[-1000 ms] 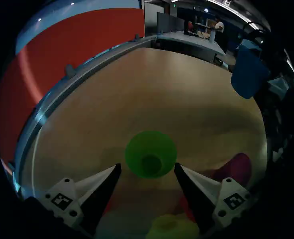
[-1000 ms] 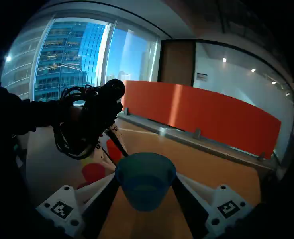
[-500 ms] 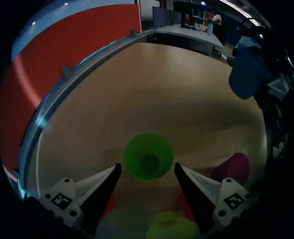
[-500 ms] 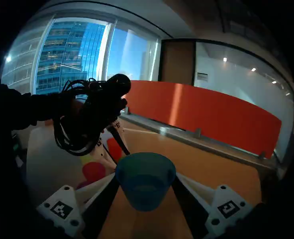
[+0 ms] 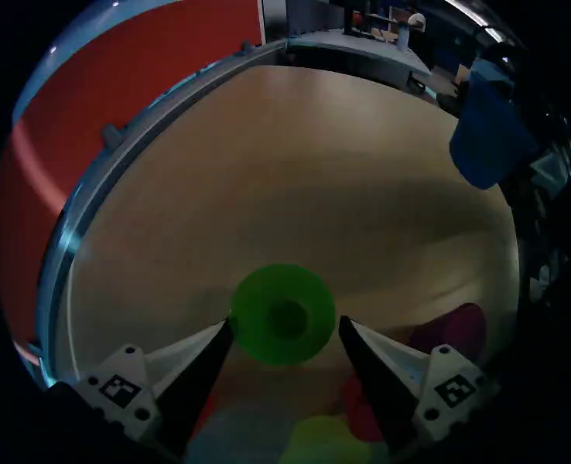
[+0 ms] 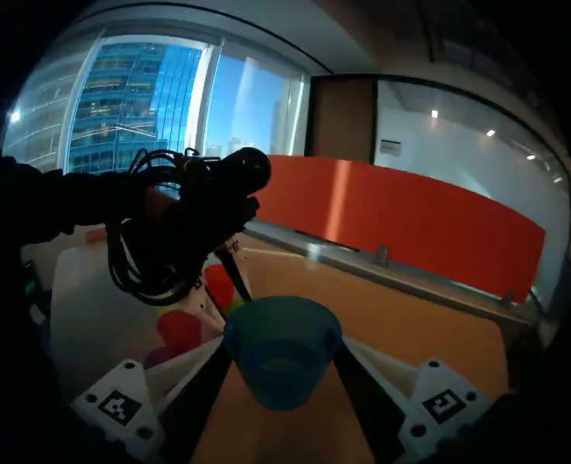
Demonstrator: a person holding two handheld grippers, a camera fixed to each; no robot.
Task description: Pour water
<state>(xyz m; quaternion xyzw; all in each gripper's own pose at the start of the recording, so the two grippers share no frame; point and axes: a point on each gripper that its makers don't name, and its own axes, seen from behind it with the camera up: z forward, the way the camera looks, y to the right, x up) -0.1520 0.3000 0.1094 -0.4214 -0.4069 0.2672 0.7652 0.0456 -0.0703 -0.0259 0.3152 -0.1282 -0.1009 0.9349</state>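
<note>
A green cup (image 5: 282,305) stands upright on the wooden table (image 5: 324,155), seen from above. My left gripper (image 5: 284,322) hovers over it, open, with a fingertip close to each side of the rim. A blue cup (image 6: 282,367) holding some water sits upright between the fingers of my right gripper (image 6: 282,344), which is shut on it. In the left gripper view the blue cup (image 5: 485,143) hangs in the air at the upper right. The right gripper view shows the left gripper (image 6: 223,274) and the hand holding it at the left, pointing down at the table.
A magenta cup (image 5: 459,329), a red cup (image 5: 361,396) and a yellow-green cup (image 5: 324,445) lie near my left fingers. A grey rail (image 5: 131,147) and an orange wall panel (image 6: 409,224) run along the table's far edge. Cables (image 6: 142,263) hang from the left gripper.
The left gripper has tipped further down over the green cup, which now sits closer between its fingertips. In the right gripper view the left hand has shifted right. The blue cup stays gripped.
</note>
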